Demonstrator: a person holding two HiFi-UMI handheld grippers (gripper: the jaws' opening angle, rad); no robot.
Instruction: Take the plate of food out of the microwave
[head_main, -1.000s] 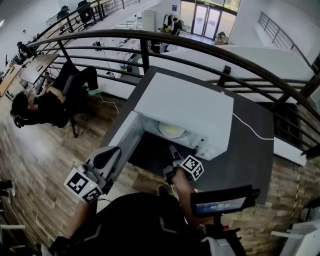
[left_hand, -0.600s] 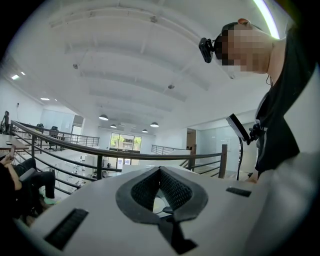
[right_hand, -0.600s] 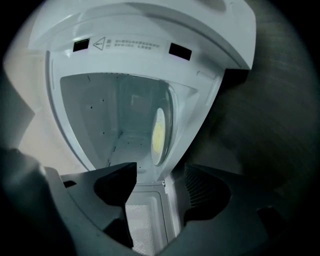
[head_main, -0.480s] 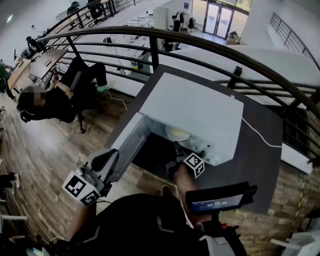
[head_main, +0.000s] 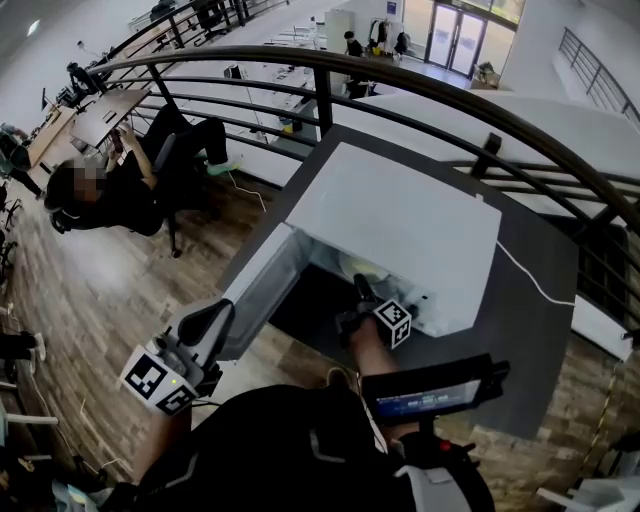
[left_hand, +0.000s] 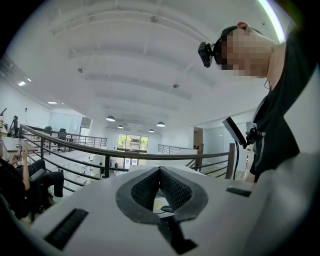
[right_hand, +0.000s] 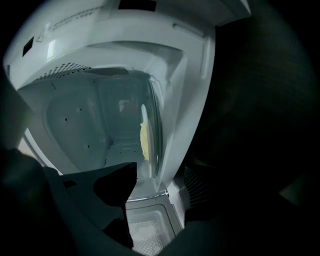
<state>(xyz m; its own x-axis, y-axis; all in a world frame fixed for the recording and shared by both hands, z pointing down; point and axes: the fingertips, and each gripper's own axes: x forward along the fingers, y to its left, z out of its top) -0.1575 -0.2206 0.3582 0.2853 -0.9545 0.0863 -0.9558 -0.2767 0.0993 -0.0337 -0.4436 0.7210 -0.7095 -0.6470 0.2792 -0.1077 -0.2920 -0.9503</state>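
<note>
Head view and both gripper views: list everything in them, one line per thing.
microwave: one, white, on the table, door swung open to the left
plate of food: one, pale plate with yellow food, inside the microwave
table: one, dark grey, next to the railing
cable: one, white, from the microwave across the table
railing: one, dark metal, behind the table
seated person: one, in black, on a chair at left
screen device: one, dark, at the wearer's chest
left gripper: one, white and grey, beside the door, jaws together, empty
right gripper: one, at the microwave's mouth, jaws have just been opening, wide, nothing between them
</note>
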